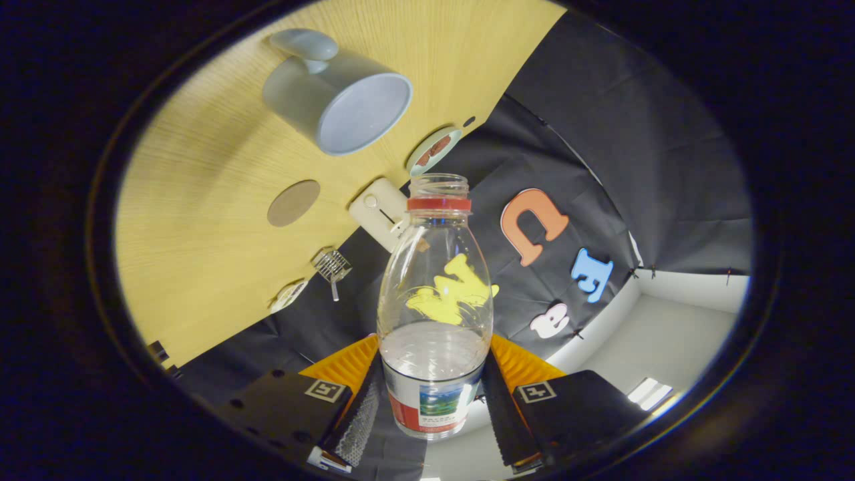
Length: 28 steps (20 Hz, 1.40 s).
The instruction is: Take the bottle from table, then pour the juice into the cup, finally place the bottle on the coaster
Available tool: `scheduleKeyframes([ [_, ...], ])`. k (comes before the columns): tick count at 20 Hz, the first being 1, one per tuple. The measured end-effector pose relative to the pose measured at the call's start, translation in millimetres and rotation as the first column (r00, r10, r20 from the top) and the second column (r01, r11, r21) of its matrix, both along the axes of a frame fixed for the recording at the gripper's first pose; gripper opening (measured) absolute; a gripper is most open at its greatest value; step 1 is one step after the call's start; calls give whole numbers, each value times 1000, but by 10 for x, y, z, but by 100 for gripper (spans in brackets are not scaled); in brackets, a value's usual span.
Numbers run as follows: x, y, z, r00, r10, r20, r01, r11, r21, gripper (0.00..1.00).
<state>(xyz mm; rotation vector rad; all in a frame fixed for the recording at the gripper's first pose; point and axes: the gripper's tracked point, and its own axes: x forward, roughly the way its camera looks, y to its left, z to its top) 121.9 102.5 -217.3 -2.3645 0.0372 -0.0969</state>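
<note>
Left to right, seen over my gripper (433, 394): the yellow wood-grain table (200, 220) stands steeply tilted across the view, so I judge my wrist is rolled well over. On it, beyond the fingers, the grey cup (337, 93) has its mouth turned toward me; I can make out no liquid inside. Below the cup lies a flat brown disc, which I take for the coaster (293, 202), bare. Nearer the table edge: a small wire rack (331, 265) and a cream box (377, 210). Centre: the clear bottle (434, 307) sits between my fingers, both pressing its labelled lower body, so the first step is done. The cap is off, red collar ring showing. Liquid sits level in the lower part, well short of the open neck, which points past the table edge toward the booth wall, not over the cup. My read: bottle taken, pour either not begun or only starting; nothing is leaving the neck. Left: pouring, then setting down on the coaster.
</note>
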Motion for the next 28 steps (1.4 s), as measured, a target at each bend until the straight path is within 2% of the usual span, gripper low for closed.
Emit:
scheduleKeyframes([
  [4, -1, -41, 2, 1000, -11, 12, 9, 992, 122, 79],
  [6, -25, -32, -4, 1000, 4, 3, -5, 975, 222, 79],
  [10, -48, -149, 9, 1000, -19, 16, 10, 909, 417, 79],
  [13, -73, -164, -62, 1000, -23, 7, 16, 840, 543, 79],
  [19, -61, -190, -219, 1000, -23, -16, 26, 623, 782, 79],
  [21, -51, -215, -256, 999, -21, -26, 33, 531, 846, 79],
  [23, -43, -222, -249, 1000, -10, -28, 29, 425, 905, 79],
  [25, -47, -238, -236, 1000, 1, -28, 27, 300, 953, 79],
  [28, -55, -314, -358, 996, -2, -92, 92, 72, 993, 79],
])
